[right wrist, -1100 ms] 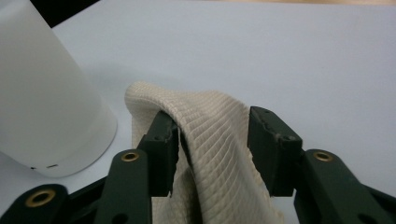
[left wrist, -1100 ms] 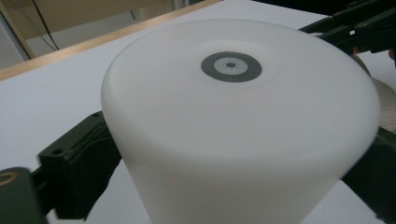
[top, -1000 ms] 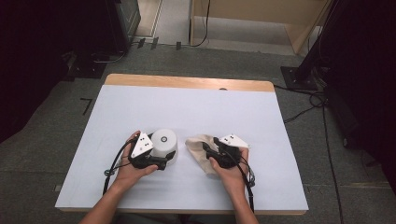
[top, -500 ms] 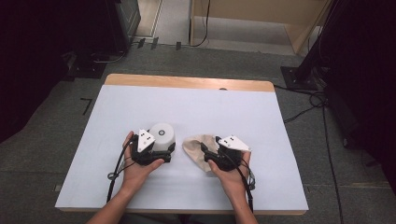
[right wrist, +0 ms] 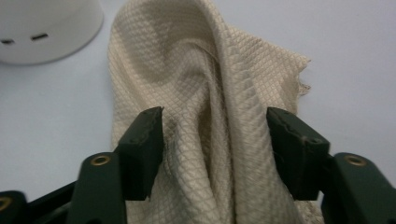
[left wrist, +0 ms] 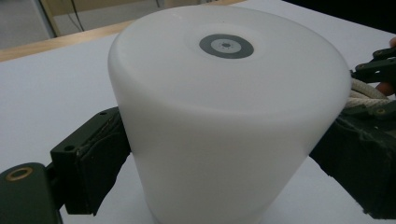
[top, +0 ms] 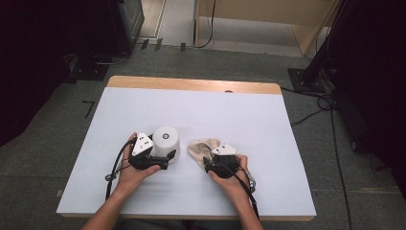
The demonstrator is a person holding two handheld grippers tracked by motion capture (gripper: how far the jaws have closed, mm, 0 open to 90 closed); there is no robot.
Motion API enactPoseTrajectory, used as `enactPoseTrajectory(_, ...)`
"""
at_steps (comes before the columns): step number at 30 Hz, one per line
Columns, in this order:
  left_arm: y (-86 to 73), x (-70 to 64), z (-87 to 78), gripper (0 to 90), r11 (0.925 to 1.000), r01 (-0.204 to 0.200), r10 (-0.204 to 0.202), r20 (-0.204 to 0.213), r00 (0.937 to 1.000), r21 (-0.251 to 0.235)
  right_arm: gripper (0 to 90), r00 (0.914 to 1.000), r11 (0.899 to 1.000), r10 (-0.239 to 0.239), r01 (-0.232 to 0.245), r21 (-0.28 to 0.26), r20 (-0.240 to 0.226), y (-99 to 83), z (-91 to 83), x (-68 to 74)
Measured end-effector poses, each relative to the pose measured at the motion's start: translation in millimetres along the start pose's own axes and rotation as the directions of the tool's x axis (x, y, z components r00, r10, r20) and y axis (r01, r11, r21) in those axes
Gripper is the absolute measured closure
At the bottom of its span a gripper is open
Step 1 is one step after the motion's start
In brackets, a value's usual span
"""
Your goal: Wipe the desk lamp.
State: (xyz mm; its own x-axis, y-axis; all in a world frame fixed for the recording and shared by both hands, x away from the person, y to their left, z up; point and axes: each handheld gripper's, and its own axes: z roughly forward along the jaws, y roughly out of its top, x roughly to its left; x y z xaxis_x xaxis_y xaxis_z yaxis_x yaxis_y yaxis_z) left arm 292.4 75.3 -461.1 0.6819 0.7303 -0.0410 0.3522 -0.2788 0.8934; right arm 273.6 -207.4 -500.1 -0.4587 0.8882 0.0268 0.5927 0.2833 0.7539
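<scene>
A white, smooth cylinder [top: 166,140] with a grey ring mark on top stands upright on the bench. Near it to the right, a beige waffle-weave cloth [top: 205,149] lies bunched in raised folds.

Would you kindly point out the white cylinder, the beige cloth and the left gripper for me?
white cylinder [left wrist: 226,46]: left gripper view, grey ring mark on its flat top.
beige cloth [right wrist: 196,70]: right gripper view, raised fold of the weave.
left gripper [top: 168,155]: high view, between its jaws, at the cylinder's base.
</scene>
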Motion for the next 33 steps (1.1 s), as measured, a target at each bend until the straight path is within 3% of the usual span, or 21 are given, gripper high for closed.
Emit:
enactPoseTrajectory(3,0.1,2.9,2.7,6.3,1.0,0.002,-0.002,0.016,0.9999,-0.002,76.1,0.9999,1.0,-0.007,0.007,-0.011,0.014,-0.4,-2.0,-6.6)
enactPoseTrajectory(5,-0.2,2.9,3.2,7.4,1.0,0.002,-0.002,0.019,0.9998,-0.001,83.2,0.9999,1.0,-0.005,0.005,-0.009,0.016,-0.3,-2.7,-7.0)
enactPoseTrajectory(7,-0.3,2.9,3.4,8.0,1.0,-0.003,0.003,0.018,0.9998,-0.003,86.2,0.9998,1.0,0.02,-0.02,-0.017,-0.008,1.7,-4.4,-7.6)
enactPoseTrajectory(9,0.0,2.9,3.0,8.0,1.0,-0.002,0.002,0.019,0.9998,-0.001,86.3,0.996,0.996,0.039,-0.046,-0.081,-0.08,5.3,-9.9,-3.1)
enactPoseTrajectory(12,0.4,-1.8,2.7,8.0,1.0,-0.005,0.005,0.032,0.9995,0.0,86.3,0.9856,0.976,0.035,-0.07,-0.208,-0.165,16.5,-23.8,8.9)
enactPoseTrajectory(13,0.4,-1.8,2.7,8.0,1.0,-0.005,0.005,0.032,0.9995,0.0,86.3,0.9856,0.976,0.035,-0.07,-0.208,-0.165,16.5,-23.8,8.9)
enactPoseTrajectory(14,0.7,-4.9,3.5,8.0,0.9999,-0.01,0.01,0.042,0.9991,0.002,86.3,0.9752,0.952,0.043,-0.106,-0.287,-0.217,23.9,-34.0,16.2)
enactPoseTrajectory(16,0.9,-8.1,4.0,8.0,0.9999,-0.011,0.011,0.049,0.9987,0.003,86.3,0.962,0.924,0.029,-0.129,-0.36,-0.271,29.6,-43.3,21.4)
enactPoseTrajectory(17,0.9,-8.1,4.0,8.0,0.9999,-0.011,0.011,0.049,0.9987,0.003,86.3,0.962,0.924,0.029,-0.129,-0.36,-0.271,29.6,-43.3,21.4)
enactPoseTrajectory(18,0.8,-10.1,4.1,8.0,0.9998,-0.019,0.019,0.058,0.9982,0.006,86.3,0.9513,0.898,0.004,-0.139,-0.417,-0.308,33.5,-51.8,25.3)
enactPoseTrajectory(20,0.8,-10.7,4.3,8.0,0.9998,-0.018,0.017,0.059,0.9981,0.006,86.3,0.9365,0.873,-0.016,-0.158,-0.462,-0.35,35.3,-57.2,26.6)
enactPoseTrajectory(22,0.7,-10.1,4.3,8.0,0.9998,-0.017,0.016,0.062,0.9979,0.007,86.3,0.9291,0.872,-0.024,-0.161,-0.462,-0.369,35.6,-57.5,26.6)
enactPoseTrajectory(23,0.5,-9.5,4.4,8.0,0.9998,-0.018,0.017,0.066,0.9977,0.006,86.2,0.9169,0.893,-0.03,-0.154,-0.422,-0.398,34.1,-51.2,25.4)
enactPoseTrajectory(24,0.5,-9.5,4.4,8.0,0.9998,-0.018,0.017,0.066,0.9977,0.006,86.2,0.9169,0.893,-0.03,-0.154,-0.422,-0.398,34.1,-51.2,25.4)
enactPoseTrajectory(25,0.3,-9.6,4.4,8.0,0.9998,-0.017,0.017,0.065,0.9977,0.006,86.1,0.915,0.905,-0.024,-0.152,-0.397,-0.403,31.9,-45.5,24.3)
enactPoseTrajectory(26,-0.2,-9.6,4.7,8.0,0.9998,-0.018,0.018,0.065,0.9977,0.008,86.0,0.9091,0.931,0.015,-0.165,-0.326,-0.416,26.4,-32.4,22.5)
enactPoseTrajectory(28,-0.6,-9.3,4.8,8.1,0.9997,-0.022,0.021,0.066,0.9976,0.014,85.8,0.9493,0.966,0.03,-0.108,-0.237,-0.313,22.6,-21.2,22.6)
enactPoseTrajectory(29,-0.6,-9.3,4.8,8.1,0.9997,-0.022,0.021,0.066,0.9976,0.014,85.8,0.9493,0.966,0.03,-0.108,-0.237,-0.313,22.6,-21.2,22.6)
enactPoseTrajectory(30,-1.0,-9.2,4.5,8.2,0.9996,-0.022,0.021,0.065,0.9976,0.017,84.7,0.983,0.991,0.004,-0.029,-0.133,-0.184,19.0,-12.1,20.0)
enactPoseTrajectory(31,-1.0,-9.2,4.5,8.2,0.9996,-0.022,0.021,0.065,0.9976,0.017,84.7,0.983,0.991,0.004,-0.029,-0.133,-0.184,19.0,-12.1,20.0)
enactPoseTrajectory(33,-1.2,-8.8,4.1,8.2,0.9996,-0.022,0.021,0.068,0.9975,0.017,73.9,0.991,0.996,0.08,-0.085,-0.036,-0.107,12.1,-6.3,3.0)
